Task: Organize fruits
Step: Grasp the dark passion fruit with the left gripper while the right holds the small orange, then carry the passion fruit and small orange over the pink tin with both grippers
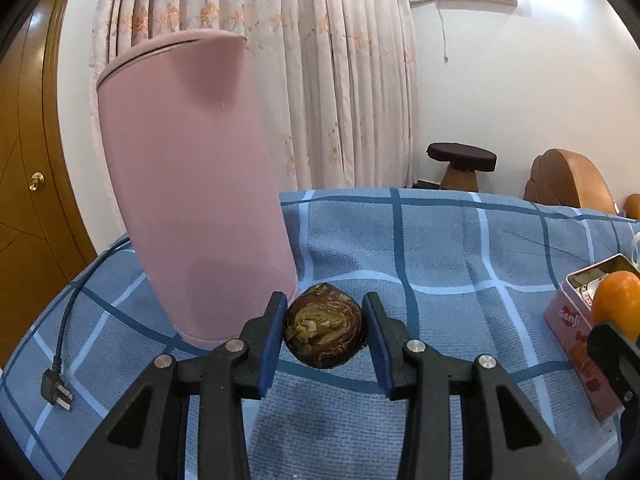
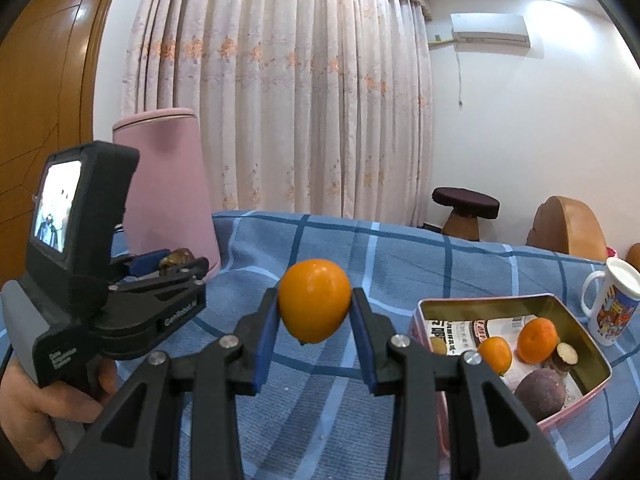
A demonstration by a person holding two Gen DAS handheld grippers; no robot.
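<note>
Grippers both clamped: my L gripper [image 1: 325, 330] on brown fruit [image 1: 325, 326], R gripper [image 2: 315, 320] on orange [image 2: 314, 300], beside tin [image 2: 576, 316].

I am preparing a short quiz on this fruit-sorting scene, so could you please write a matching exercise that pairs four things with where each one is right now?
Things:
1. brown fruit
2. large orange fruit
3. purple fruit
4. white mug

Places:
A. inside the pink tin
B. clamped in the left gripper, close by the pink kettle
C. standing on the checked cloth beyond the tin
D. held in the right gripper, above the cloth

Pairs: 1-B, 2-D, 3-A, 4-C
</note>
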